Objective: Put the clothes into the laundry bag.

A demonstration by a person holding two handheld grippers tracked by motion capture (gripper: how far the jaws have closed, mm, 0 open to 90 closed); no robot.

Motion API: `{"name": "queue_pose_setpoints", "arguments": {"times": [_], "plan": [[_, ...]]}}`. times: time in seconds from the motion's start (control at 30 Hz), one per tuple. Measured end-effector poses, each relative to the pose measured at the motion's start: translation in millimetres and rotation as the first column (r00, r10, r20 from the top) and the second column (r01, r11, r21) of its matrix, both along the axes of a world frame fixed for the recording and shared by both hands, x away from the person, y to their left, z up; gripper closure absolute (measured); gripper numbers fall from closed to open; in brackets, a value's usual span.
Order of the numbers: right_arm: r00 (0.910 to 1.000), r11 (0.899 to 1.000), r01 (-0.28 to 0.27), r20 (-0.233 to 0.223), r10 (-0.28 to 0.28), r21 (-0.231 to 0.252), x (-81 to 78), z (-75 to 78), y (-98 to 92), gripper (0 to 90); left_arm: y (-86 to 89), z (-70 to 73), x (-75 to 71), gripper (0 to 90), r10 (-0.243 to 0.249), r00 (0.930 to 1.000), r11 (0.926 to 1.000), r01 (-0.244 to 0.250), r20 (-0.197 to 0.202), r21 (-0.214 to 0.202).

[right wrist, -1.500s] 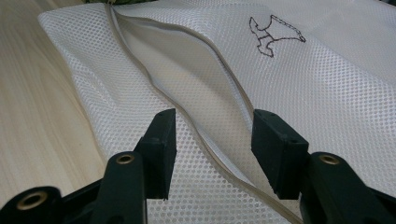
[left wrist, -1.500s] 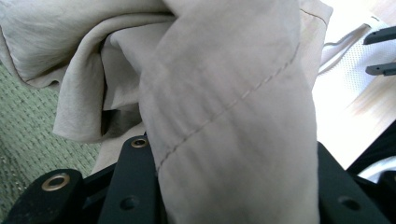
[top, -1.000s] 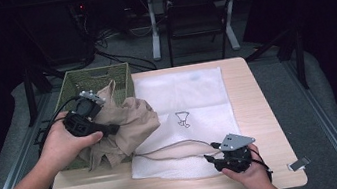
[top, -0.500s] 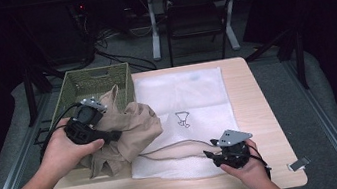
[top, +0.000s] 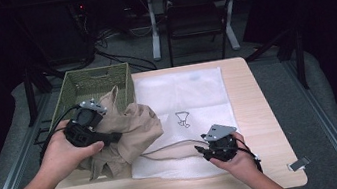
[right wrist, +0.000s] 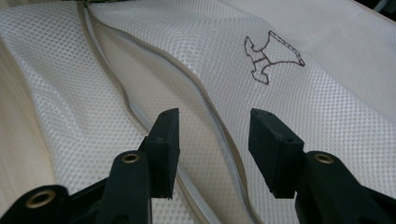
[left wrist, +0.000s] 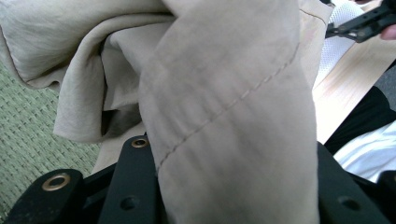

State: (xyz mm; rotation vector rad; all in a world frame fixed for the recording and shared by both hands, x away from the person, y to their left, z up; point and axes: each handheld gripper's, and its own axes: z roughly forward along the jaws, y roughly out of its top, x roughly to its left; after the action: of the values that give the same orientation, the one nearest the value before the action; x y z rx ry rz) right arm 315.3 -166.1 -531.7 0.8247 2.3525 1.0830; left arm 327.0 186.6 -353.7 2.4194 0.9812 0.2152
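left gripper (top: 92,132), left of frame: my jaws clamp the tan garment (top: 134,132) | right gripper (right wrist: 212,140): jaws just narrowing, spread over the mesh bag's (right wrist: 327,116) zipper (right wrist: 205,100), gripping nothing

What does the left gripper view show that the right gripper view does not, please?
Left gripper view alone: the beige garment draped between the left gripper's jaws, the green woven basket behind it, and bare table wood. Right gripper view alone: the right gripper with open jaws over the bag's zipper edge and an embroidered outline. Both: the white mesh bag.
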Motion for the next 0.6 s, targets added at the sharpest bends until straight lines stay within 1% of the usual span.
{"name": "queue_pose_setpoints", "arguments": {"times": [0.1, 0.17, 0.23, 0.3, 0.43, 0.6], "plan": [[1.0, 1.0, -0.008, 0.005, 0.008, -0.009, 6.6, 0.0, 7.2, 53.8, -2.1, -0.4, -1.7, 61.5, -0.006, 1.0, 1.0, 0.006, -0.001, 0.002], [0.9999, 1.0, -0.01, -0.004, 0.01, -0.004, 10.5, -1.7, 10.1, 54.1, -3.7, -0.7, -3.2, 61.5, -0.011, 0.9999, 0.9999, 0.011, 0.003, 0.0], [0.9998, 1.0, -0.016, -0.013, 0.016, -0.02, 14.9, -5.3, 14.2, 54.5, -4.8, -0.5, -4.3, 61.4, -0.019, 0.9998, 0.9998, 0.019, 0.001, -0.004], [0.9997, 0.999, -0.019, -0.012, 0.019, -0.026, 17.0, -7.0, 16.6, 54.7, -5.7, -0.7, -5.0, 61.5, -0.022, 0.9998, 0.9998, 0.022, 0.004, -0.002], [0.9997, 0.999, -0.022, -0.014, 0.022, -0.03, 21.7, -8.8, 21.5, 55.6, -8.2, -2.5, -6.0, 61.5, -0.036, 0.9993, 0.9993, 0.036, -0.001, -0.003], [0.9993, 0.999, -0.032, -0.019, 0.031, -0.041, 26.9, -10.2, 26.9, 59.5, -11.3, -5.4, -7.8, 61.5, -0.044, 0.999, 0.999, 0.044, -0.002, -0.004]]}}
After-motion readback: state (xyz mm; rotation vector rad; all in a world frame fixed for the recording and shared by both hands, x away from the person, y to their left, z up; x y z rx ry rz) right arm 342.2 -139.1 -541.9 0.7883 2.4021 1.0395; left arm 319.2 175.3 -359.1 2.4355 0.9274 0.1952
